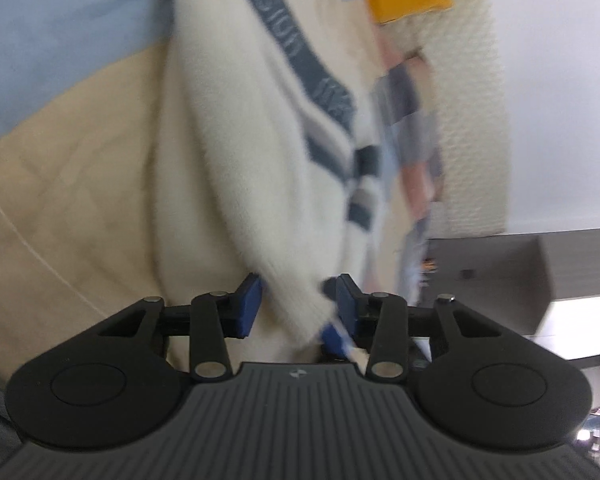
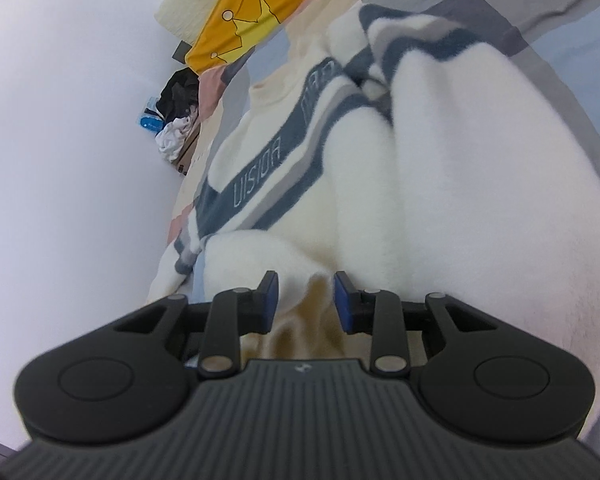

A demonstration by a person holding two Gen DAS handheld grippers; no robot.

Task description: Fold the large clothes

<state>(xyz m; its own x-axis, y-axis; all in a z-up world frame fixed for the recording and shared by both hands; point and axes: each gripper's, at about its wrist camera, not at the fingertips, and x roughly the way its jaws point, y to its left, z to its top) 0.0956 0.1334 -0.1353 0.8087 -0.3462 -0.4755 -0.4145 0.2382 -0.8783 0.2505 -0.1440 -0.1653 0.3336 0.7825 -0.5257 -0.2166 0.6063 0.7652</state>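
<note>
A cream sweater with blue-grey stripes is spread ahead of the left gripper, on a patchwork bedspread. Its ribbed edge is seen between the parted blue pads, though contact cannot be told through the blur. The right gripper is likewise parted, with a fold of the sweater bunched between and beyond its pads. A yellow pillow lies far ahead.
</note>
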